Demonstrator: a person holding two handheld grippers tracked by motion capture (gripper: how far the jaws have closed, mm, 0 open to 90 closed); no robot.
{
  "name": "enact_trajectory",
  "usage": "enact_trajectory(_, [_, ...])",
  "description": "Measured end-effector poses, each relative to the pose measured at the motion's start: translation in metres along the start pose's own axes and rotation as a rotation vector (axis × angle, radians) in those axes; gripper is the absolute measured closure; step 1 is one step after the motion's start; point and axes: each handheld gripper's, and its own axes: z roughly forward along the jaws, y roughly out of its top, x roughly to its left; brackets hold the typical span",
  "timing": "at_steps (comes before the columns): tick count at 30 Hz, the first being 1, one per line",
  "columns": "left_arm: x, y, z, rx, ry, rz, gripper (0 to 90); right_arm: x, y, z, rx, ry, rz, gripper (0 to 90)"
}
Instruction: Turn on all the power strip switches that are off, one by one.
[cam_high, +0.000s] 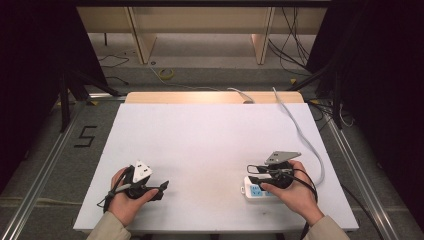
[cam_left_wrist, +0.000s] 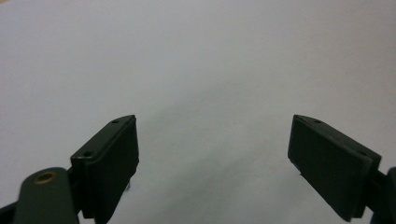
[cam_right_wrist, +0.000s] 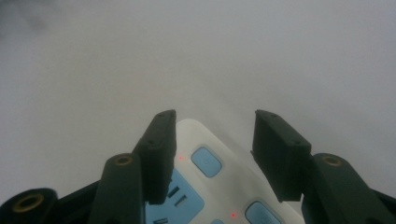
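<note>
**Right gripper over the power strip, jaws apart**

Here the white power strip (cam_high: 256, 188) lies flat on the white table (cam_high: 210, 140), near the front edge on the person's right, with its white cable (cam_high: 300, 131) running off toward the far side. The right gripper (cam_high: 256, 170) hovers directly above it. In the right gripper view its jaws stand apart, one over the strip's socket face and the other beside its long edge, and neither pad presses on the casing. Two blue switch buttons (cam_right_wrist: 206, 161) and small red indicator lights (cam_right_wrist: 180, 158) show between them, so the sockets are probably switched on.

The left gripper (cam_high: 162, 187) rests at the front left of the table, well apart from the strip. Its jaws are spread wide in the left gripper view with nothing between them.

The step in hand looks like either taking hold of the strip or working one of its switches. For a grip, the person would do well to centre the jaws so both pads straddle the casing's long sides, then lower squarely before closing; as they stand, one pad would land on the socket face. For a switch press, a single fingertip should come down on the middle of one button, clear of its neighbour. The trailing cable may tug the strip, so a slow move is wise.
</note>
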Motion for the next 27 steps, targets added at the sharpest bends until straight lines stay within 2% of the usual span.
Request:
enact_trajectory(11, [0.001,-0.001,0.0,0.012,-0.004,0.005,16.0,-0.006,-0.009,-0.006,-0.039,-0.005,0.003,44.7])
enact_trajectory(27, [0.002,-0.003,-0.001,0.024,-0.006,0.002,15.8,-0.01,-0.018,-0.012,-0.054,-0.015,0.024,43.8])
